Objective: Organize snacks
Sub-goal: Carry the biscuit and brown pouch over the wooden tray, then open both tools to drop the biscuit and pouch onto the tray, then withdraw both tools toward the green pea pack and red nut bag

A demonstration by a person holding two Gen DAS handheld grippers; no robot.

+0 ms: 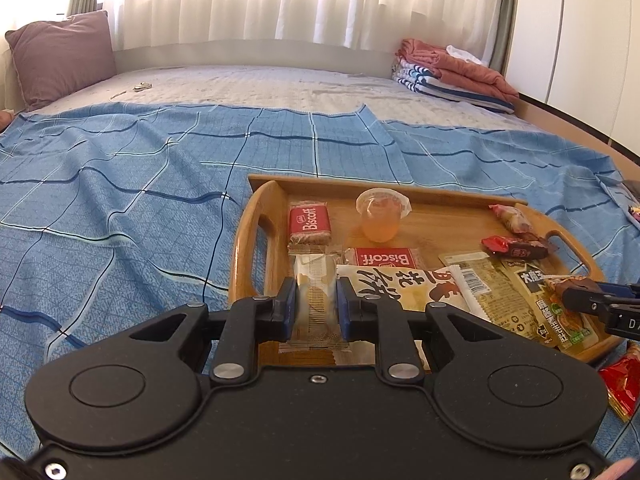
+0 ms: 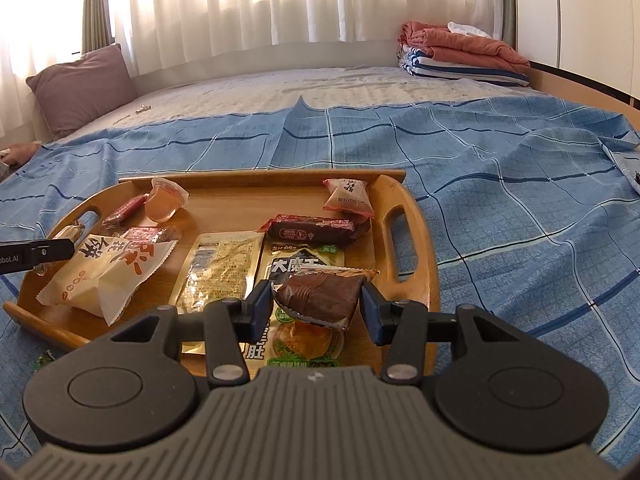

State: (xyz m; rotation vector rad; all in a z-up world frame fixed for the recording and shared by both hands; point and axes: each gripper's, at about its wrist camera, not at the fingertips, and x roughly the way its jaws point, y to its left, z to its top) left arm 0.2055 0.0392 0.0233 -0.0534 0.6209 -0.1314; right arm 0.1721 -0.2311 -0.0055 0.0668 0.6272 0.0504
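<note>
A wooden tray [image 1: 244, 240] [image 2: 416, 216] lies on the blue checked bedspread and holds several snacks. My left gripper [image 1: 316, 304] is shut on a clear-wrapped wafer snack [image 1: 315, 280] over the tray's near left corner. My right gripper [image 2: 316, 308] is shut on a brown chocolate snack packet [image 2: 320, 296] held above the tray's near right part. The tray holds two red Biscoff packs [image 1: 309, 224], an orange jelly cup [image 1: 380, 220] [image 2: 164, 204], a white peanut-print bag [image 2: 108, 276], a yellow-green pouch [image 2: 216, 272] and a dark red bar [image 2: 316, 228].
A red packet [image 1: 624, 380] lies on the bedspread right of the tray. A purple pillow [image 1: 60, 56] stands at the far left, folded blankets [image 1: 452, 72] at the far right. Bedspread [image 2: 520, 200] stretches around the tray.
</note>
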